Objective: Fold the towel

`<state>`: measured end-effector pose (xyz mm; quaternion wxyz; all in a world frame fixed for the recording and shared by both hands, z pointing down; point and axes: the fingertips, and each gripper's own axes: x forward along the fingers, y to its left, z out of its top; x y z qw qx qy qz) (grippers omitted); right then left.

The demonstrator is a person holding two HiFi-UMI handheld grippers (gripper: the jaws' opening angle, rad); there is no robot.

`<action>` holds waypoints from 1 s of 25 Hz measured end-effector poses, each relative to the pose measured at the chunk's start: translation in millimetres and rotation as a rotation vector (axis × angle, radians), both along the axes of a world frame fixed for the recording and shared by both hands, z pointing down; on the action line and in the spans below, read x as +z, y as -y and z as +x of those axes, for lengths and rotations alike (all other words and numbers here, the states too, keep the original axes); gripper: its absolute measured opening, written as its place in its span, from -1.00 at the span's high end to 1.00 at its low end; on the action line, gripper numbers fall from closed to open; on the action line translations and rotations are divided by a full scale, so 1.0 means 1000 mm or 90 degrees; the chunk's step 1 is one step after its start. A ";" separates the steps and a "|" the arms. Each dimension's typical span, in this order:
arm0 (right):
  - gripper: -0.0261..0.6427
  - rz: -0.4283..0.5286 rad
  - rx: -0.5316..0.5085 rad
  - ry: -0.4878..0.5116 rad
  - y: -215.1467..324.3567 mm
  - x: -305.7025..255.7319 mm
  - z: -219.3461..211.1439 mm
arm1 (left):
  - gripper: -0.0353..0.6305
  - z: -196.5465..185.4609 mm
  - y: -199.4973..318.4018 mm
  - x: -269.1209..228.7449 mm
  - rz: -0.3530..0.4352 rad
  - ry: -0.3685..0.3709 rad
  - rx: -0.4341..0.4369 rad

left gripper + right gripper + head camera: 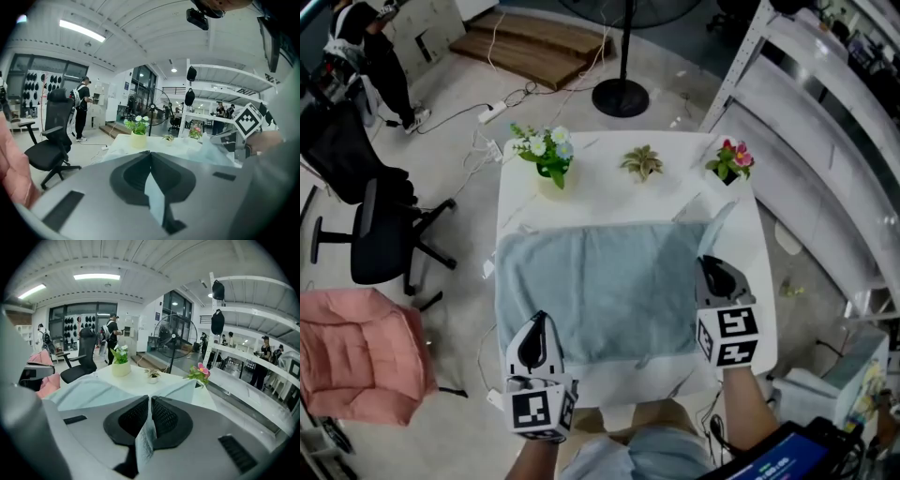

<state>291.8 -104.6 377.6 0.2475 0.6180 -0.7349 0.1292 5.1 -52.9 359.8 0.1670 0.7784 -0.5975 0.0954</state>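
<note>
A: Which step?
B: First fold, I judge; pale blue terry towel point(600, 281) spread on white square table point(581, 169); left gripper point(538, 323) pinches its 7 o'clock corner; right gripper point(709, 264) pinches its 3 o'clock edge.
A: Next?
B: Probably carry both evenly toward 12 o'clock.

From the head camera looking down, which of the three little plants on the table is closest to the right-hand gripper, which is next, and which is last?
1. Pink-flowered plant: far right corner of the table, straight beyond the right gripper.
2. Small spiky plant: middle of the far edge.
3. White-flowered plant: far left corner.
</note>
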 end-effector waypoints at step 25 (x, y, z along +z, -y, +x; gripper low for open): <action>0.81 -0.004 -0.140 0.038 0.023 0.010 -0.242 | 0.87 -0.188 -0.046 0.012 -0.016 -0.011 -0.130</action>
